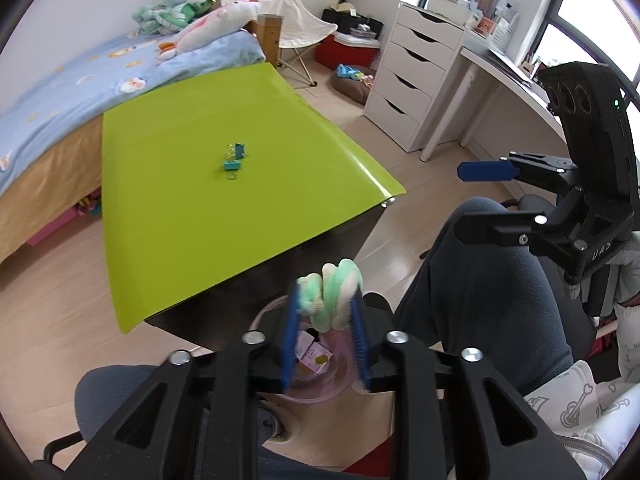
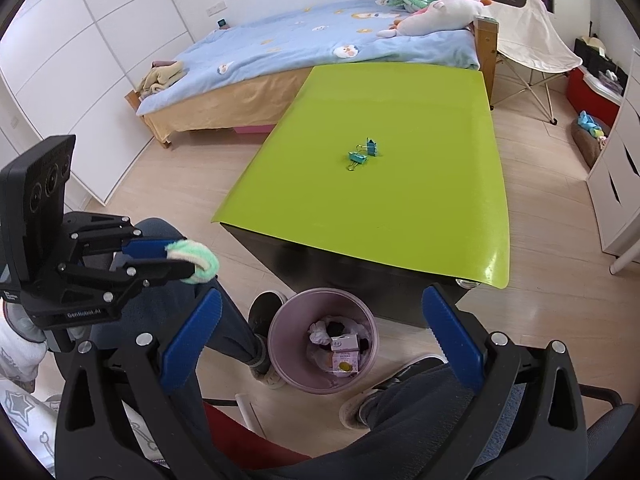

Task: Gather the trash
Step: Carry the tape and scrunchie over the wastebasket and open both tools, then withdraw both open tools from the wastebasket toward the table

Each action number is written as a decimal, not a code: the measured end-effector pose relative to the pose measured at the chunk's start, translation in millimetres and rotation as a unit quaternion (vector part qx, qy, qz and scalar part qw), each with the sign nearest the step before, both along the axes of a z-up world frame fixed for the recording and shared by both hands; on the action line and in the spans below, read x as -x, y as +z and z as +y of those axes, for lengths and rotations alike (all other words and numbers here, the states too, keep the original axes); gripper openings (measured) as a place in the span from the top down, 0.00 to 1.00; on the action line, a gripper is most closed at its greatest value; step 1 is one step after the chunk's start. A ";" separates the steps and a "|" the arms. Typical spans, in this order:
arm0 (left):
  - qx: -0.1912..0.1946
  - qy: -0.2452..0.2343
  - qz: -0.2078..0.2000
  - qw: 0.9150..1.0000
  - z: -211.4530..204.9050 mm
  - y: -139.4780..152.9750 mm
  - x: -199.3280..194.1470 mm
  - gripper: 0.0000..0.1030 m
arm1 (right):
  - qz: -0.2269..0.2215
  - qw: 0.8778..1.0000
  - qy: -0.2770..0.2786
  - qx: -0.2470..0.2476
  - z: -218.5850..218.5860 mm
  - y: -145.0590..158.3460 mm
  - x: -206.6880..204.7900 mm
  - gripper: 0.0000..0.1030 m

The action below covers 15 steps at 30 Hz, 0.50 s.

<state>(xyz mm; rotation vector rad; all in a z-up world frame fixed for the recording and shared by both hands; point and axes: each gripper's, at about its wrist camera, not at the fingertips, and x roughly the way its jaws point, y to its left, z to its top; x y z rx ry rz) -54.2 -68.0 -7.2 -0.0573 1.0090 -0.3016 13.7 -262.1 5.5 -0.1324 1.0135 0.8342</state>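
Left tool [image 1: 326, 312] clamps fluffy green-white scrunchie [image 1: 332, 294] above pink plastic bin [image 2: 322, 340] on floor. Right tool [image 2: 320, 344] fingers apart, holding nothing. Two teal binder clips [image 2: 364, 152] on green worktop [image 2: 380, 200].

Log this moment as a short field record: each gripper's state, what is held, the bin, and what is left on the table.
left gripper: shut on the fluffy green-and-white scrunchie, held off the table's near edge
right gripper: open, holding nothing
trash bin: pink, on the floor between the person's feet, already holding small boxes and crumpled paper
green table: two teal binder clips near the middle, close together
likely next step: carry the scrunchie over the bin and release
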 end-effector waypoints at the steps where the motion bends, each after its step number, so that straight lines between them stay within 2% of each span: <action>1: 0.001 0.000 0.000 1.000 0.0 -0.7 -0.2 0.54 | 0.000 1.000 -0.001 0.000 -0.5 -0.4 0.0 0.04; 3: 0.006 0.003 0.003 1.000 1.5 -2.7 -1.3 0.48 | 0.001 1.000 -0.001 0.000 -1.0 -1.1 -0.7 0.04; 5: 0.005 0.008 0.004 1.000 2.1 -4.1 -1.9 0.33 | 0.002 1.000 -0.002 0.001 -1.7 -2.2 -0.7 0.04; 6: 0.007 0.012 0.002 1.000 3.7 -4.1 -1.7 0.21 | 0.002 1.000 -0.002 0.000 -2.0 -2.8 -0.8 0.04; 7: 0.010 0.016 -0.001 1.000 5.1 -4.0 -1.4 0.17 | 0.002 1.000 -0.003 0.000 -2.4 -2.9 -0.8 0.04; 15: 0.015 0.046 0.009 0.999 16.8 -8.4 -4.1 0.17 | 0.006 1.000 -0.006 0.003 0.0 -7.1 -3.4 0.03</action>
